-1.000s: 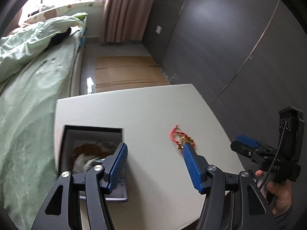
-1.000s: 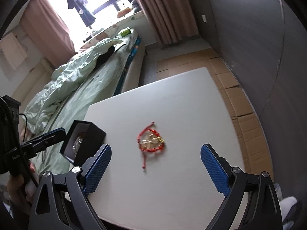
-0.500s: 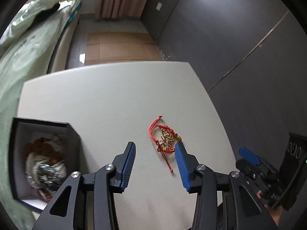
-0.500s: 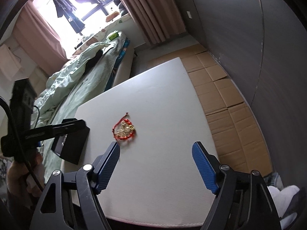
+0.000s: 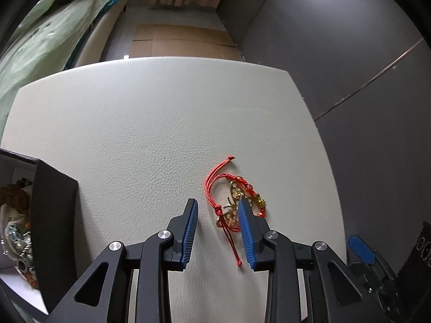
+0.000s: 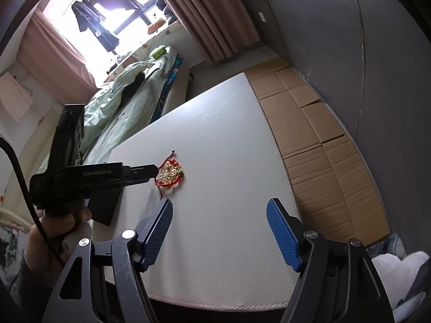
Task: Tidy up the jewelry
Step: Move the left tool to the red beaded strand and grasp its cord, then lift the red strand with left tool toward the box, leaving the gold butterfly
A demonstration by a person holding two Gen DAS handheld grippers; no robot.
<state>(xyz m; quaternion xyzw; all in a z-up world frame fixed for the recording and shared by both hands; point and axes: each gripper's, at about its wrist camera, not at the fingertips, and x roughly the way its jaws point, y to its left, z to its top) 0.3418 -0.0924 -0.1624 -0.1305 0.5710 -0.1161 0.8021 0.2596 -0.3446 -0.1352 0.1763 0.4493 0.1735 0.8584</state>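
A red cord bracelet with gold charms lies on the white table, right of centre. My left gripper hangs just over it with its jaws closing. The cord's near part lies between them, the charms sit partly behind the right pad, and the left pad stays clear. In the right wrist view the left gripper's tip reaches the bracelet from the left. My right gripper is open over bare table, its jaws closing a little around nothing. A black box of jewelry stands at the left.
A bed with a green quilt runs along the table's far left side. Flattened cardboard covers the floor beyond the right edge, below a dark wall. A hand holds the left gripper. The black box shows behind it.
The left gripper has dropped and moved right onto the bracelet, its jaws narrowing. The box has slid to the left edge of its view. The right gripper's jaws have narrowed somewhat.
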